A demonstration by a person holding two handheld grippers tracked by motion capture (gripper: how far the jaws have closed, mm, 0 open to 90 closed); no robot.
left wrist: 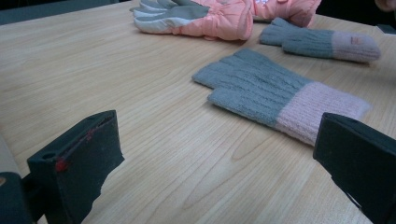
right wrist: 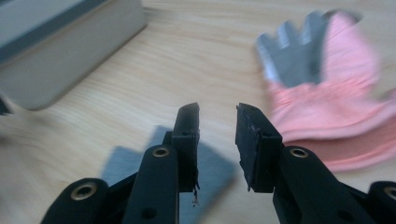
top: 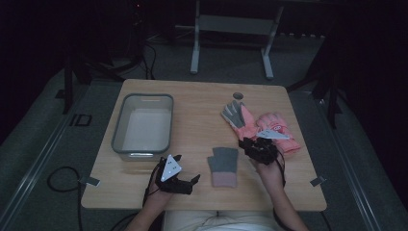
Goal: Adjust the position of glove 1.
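1. Two grippers work over the table (top: pixel 144 192). The left gripper (top: pixel 185 180) sits near the front edge with its jaws spread wide and nothing between them.
2. The right gripper (top: pixel 250 143) hovers beside the pink gloves (top: pixel 269 127) toward the right edge, jaws slightly parted and empty.
3. A grey knit glove (top: pixel 223 166) lies flat between both grippers, near the front edge.
4. A grey bin (top: pixel 143 126) stands toward the left edge.
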